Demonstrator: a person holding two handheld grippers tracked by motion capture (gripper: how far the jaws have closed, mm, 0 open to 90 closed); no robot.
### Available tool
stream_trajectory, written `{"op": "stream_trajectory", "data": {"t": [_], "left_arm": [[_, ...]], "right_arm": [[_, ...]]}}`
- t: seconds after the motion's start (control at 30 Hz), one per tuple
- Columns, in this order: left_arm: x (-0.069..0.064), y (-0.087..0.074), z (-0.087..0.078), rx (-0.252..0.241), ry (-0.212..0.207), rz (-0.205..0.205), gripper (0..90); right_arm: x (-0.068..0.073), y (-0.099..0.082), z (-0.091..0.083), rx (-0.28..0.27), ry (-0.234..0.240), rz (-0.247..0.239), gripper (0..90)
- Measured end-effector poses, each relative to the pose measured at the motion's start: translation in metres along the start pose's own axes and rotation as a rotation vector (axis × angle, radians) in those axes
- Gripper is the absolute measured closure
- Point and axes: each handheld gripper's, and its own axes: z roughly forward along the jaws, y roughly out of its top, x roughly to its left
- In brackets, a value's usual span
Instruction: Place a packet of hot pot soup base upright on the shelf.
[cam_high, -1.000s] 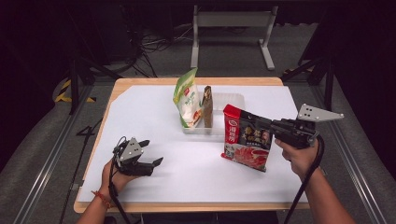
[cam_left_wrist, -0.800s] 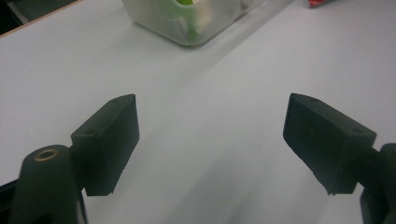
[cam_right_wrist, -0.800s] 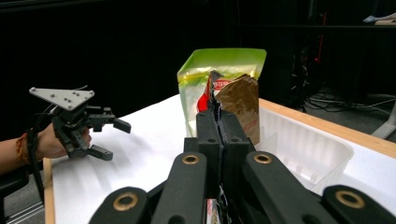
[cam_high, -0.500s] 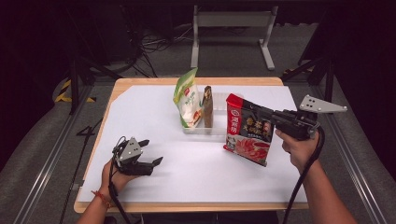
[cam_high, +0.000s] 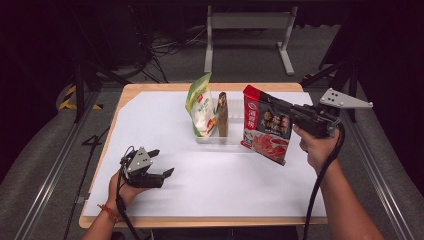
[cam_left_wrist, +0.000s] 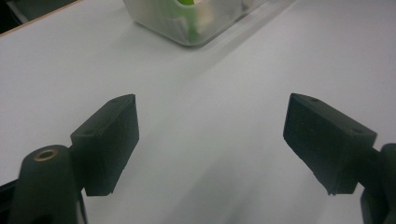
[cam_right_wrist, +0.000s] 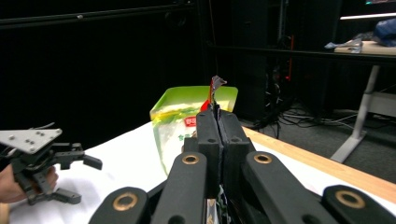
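Between the right gripper's (cam_high: 272, 107) fingers, a red snack pouch (cam_high: 266, 131) is being pinched by its top edge, the jaws pressed together on the thin foil so that the bag is hanging free below them. Compared with a second ago it is sitting higher and farther back: then its lower corner was down by the white table sheet (cam_high: 150, 125), now the whole bag is clear of it and drawing level with the clear bin (cam_high: 232, 138) just beside the fingertips. That bin is already holding a green pouch (cam_high: 201, 104) and a dark packet (cam_high: 222, 114) upright, so the lift looks like the carry toward dropping the red one in next to them. Nearer the table's front edge, the left gripper (cam_high: 162, 162) is resting with its fingers (cam_left_wrist: 109, 140) wide apart, nothing between them.
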Motion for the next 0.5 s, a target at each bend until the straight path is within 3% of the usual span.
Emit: {"op": "stream_trajectory", "data": {"t": [0.5], "left_arm": [[0.001,-0.001,-0.002,-0.008,0.005,-0.005,19.0]], "right_arm": [[0.001,0.019,0.03,0.003,-0.056,-0.004,89.1]]}}
